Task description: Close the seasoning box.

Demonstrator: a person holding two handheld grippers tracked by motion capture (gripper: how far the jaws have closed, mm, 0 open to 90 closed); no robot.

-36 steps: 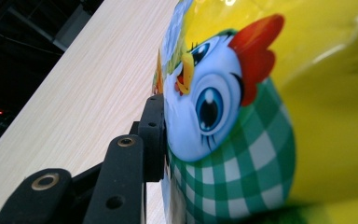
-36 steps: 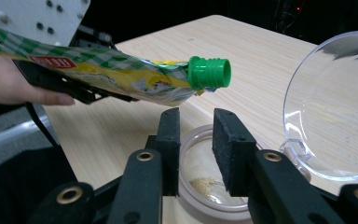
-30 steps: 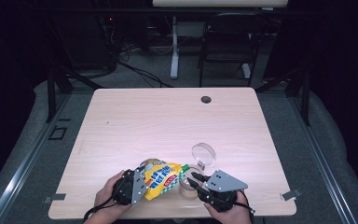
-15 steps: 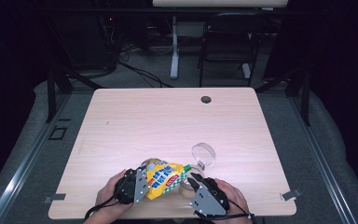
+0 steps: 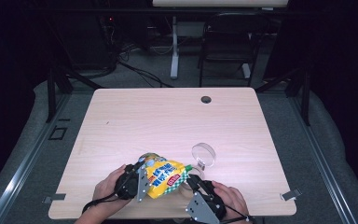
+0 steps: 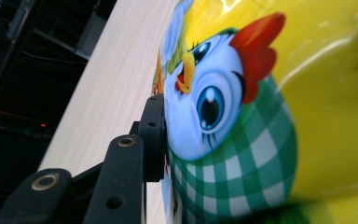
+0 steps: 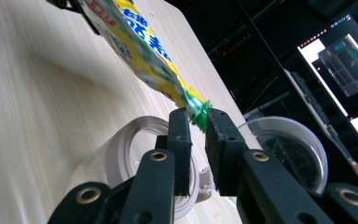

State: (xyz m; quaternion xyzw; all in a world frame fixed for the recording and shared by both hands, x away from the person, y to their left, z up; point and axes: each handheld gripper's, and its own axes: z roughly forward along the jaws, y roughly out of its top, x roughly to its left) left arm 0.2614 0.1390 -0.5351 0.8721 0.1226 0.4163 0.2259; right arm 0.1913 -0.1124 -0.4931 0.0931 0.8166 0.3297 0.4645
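A yellow snack bag (image 5: 165, 172) with a cartoon chicken (image 6: 261, 93) hangs tilted above the front of the wooden table (image 5: 144, 121). My left gripper (image 5: 142, 175) is shut on its left end, and one black finger (image 6: 151, 135) presses into the wrapper. My right gripper (image 5: 191, 178) meets the bag's lower right end. Its jaws have just been closing, and the pinched green tip of the bag (image 7: 140, 51) now sits between the pads of the right gripper (image 7: 198, 123), touching both. A clear open jar (image 7: 135, 154) lies on the table just beneath that tip.
A clear round lid (image 5: 203, 155) rests right of the bag, beyond the right gripper (image 7: 289, 149). A small dark hole (image 5: 206, 99) marks the table's far edge. Both hands work close to the front edge. A chair and cables stand on the floor behind the table.
The right gripper has shifted left and toward the front edge, under the bag's right end, and its jaws have narrowed onto the green tip. The left gripper and bag stayed put.
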